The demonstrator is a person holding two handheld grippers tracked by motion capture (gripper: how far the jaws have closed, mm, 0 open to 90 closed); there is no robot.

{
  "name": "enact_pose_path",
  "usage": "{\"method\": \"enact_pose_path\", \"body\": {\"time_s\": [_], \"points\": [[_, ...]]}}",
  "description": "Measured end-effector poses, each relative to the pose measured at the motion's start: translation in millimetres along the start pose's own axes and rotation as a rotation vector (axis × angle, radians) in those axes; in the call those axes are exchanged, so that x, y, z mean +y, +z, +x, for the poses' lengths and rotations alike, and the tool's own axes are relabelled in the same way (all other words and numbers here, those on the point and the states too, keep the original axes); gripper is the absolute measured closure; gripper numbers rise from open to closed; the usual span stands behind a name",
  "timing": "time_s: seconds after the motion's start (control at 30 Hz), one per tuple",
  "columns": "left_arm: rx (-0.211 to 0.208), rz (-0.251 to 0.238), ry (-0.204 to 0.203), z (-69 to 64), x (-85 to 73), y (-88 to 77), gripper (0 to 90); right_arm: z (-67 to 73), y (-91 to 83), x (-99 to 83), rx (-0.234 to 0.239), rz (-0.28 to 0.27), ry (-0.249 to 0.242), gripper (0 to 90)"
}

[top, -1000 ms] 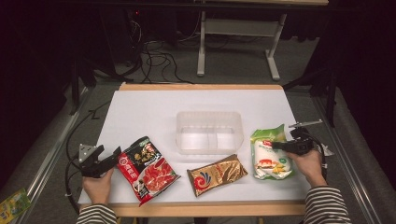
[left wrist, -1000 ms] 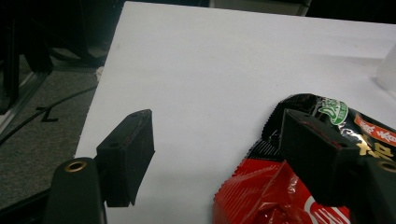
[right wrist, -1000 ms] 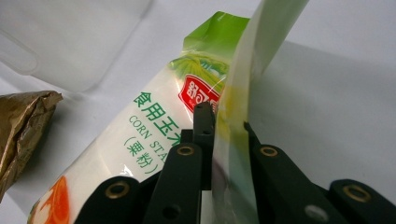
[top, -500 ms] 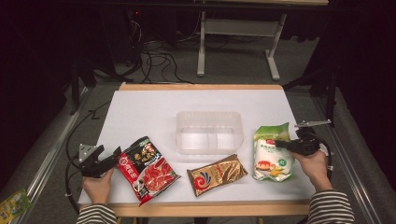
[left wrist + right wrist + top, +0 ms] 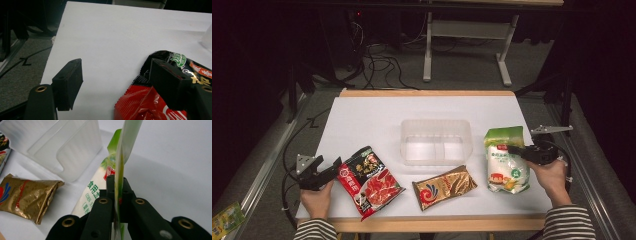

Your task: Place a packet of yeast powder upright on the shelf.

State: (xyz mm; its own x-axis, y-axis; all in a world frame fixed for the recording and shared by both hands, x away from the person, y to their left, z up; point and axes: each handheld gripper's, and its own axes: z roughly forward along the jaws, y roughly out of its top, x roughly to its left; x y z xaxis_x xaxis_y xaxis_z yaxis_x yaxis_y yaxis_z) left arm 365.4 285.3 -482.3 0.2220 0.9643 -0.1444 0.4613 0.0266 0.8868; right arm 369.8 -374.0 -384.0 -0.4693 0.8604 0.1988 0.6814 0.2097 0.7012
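The right hand-held gripper point(image 5: 117, 195) was clamped on the thin side edge of the green-and-white starch bag point(image 5: 506, 160), at the right of the high view, just right of the clear plastic container point(image 5: 436, 141). That hold looked risky: only a sliver of film sat between the pads, and the bag's heavy powder-filled body hung to one side, so it could slip out, tear at the seam, or swing and knock the container or the gold foil packet point(image 5: 444, 187) near the frame's lower centre. The right hand point(image 5: 553, 176) reached in from the lower right, wrist bent leftward. At the lower left, the left hand-held gripper point(image 5: 332, 167) rested with jaws spread apart, one over the corner of the red hotpot seasoning packet point(image 5: 369, 180) without pinching it, on the white tabletop point(image 5: 372, 115).
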Motion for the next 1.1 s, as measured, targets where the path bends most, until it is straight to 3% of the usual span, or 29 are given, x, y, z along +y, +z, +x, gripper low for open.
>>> {"method": "enact_pose_path", "body": {"time_s": [0.4, 1.1], "points": [[-0.001, 0.0, 0.001, 0.0, 0.0, 0.0, 27.3, 18.2, -17.4, 11.3, -0.015, -0.023, -0.063, 90.0], [-0.004, 0.002, 0.0, -0.1, 0.1, 0.8, 27.3, 34.2, -32.5, 16.8, -0.022, -0.047, -0.096, 90.0]]}}
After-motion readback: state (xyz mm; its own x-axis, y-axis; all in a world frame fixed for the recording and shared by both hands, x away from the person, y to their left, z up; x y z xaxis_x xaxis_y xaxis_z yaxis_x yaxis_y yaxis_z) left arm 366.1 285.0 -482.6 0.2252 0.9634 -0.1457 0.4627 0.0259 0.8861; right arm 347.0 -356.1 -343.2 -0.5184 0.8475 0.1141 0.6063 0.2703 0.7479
